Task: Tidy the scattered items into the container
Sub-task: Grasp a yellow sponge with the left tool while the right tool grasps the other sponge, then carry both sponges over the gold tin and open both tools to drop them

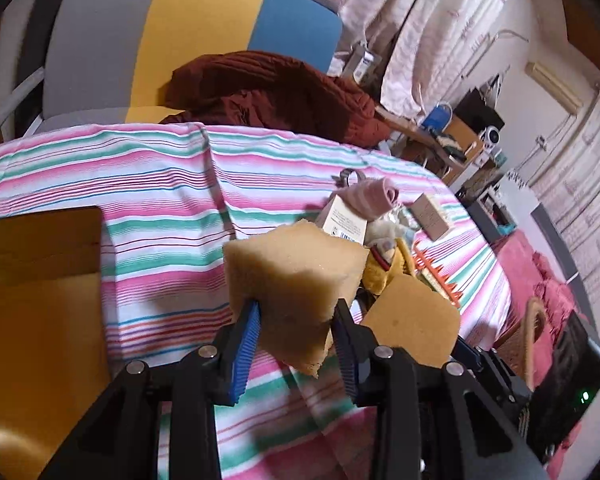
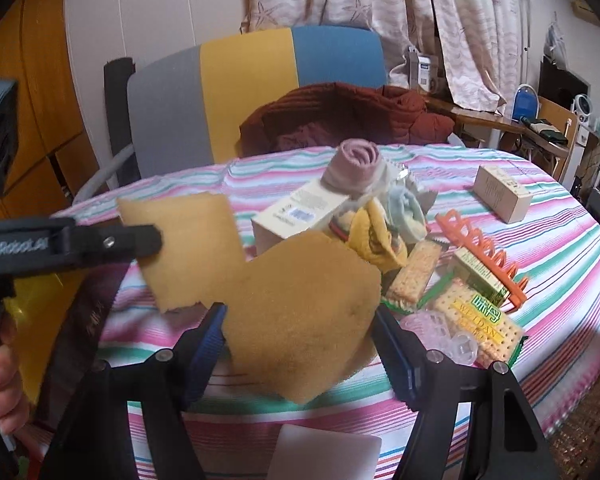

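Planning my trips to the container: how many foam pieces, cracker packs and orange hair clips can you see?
Foam pieces: 2
Cracker packs: 2
Orange hair clip: 1
Total: 5

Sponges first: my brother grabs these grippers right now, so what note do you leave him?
Left gripper: shut on sponge chunk, held above the table.
Right gripper: shut on flat sponge, also lifted.
Brown box, likely the container: beside the left gripper, inside not visible.
Done: both sponges picked up.
Left: put them in the box, then the socks, crackers, clip and cartons on the table.
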A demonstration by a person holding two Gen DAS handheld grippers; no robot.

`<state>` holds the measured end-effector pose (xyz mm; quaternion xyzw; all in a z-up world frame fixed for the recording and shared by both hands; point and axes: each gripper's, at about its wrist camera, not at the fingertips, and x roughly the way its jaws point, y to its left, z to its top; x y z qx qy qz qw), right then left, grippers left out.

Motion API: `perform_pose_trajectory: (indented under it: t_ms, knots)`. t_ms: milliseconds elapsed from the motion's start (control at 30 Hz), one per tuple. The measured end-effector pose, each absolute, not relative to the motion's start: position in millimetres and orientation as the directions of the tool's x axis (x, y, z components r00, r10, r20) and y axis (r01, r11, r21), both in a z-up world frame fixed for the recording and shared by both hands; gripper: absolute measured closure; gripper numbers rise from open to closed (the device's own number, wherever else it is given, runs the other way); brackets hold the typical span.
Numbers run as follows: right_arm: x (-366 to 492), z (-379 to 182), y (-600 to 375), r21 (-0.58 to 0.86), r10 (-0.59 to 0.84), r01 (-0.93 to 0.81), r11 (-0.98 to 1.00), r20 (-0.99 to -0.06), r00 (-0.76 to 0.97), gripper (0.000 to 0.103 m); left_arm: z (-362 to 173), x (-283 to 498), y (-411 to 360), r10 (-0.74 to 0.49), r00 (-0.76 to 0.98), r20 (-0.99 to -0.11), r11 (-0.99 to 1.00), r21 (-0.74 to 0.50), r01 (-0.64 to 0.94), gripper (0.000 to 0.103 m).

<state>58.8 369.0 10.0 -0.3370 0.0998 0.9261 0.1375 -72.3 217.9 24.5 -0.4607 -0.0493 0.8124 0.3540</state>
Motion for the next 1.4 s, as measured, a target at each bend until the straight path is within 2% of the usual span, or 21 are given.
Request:
perform_pose_trajectory:
  t_ms: [367,733,1000,1167,1400]
  knots:
    - [44,49,311,0.123,0.083,-0.189,-0.974,-0.586,-0.806,0.03,62,-69,105,0.557,-0.492,-0.669,-0.826,-0.384,-0.413,0.067]
    - [-3,72,217,0.099,-0.104,0.057,-0.993,-0.57,-0.815,0.03,51,-89,3,0.398,-0.604,-0.691,-0.915,-0.342,-0.212,0.067]
    - [-58,60,162,0.06,-0.209,0.227,-0.972,-0.66,-0.721,0.03,16,-126,-27,0.257,-0.582,-0.771,-0.963,-0.256,-0.086,0.067]
    - [-94,38,140,0.031,-0.234,0.313,-0.949,-0.733,-0.639,0.029,2,-145,-31,0.236,-0.571,-0.787,-0.964,-0.262,-0.038,0.067]
    - [-137,6,136,0.072,-0.257,0.342,-0.937,-0.803,-0.537,0.026,-8,-162,-31,0.188,-0.564,-0.804,-0.973,-0.231,0.005,0.066]
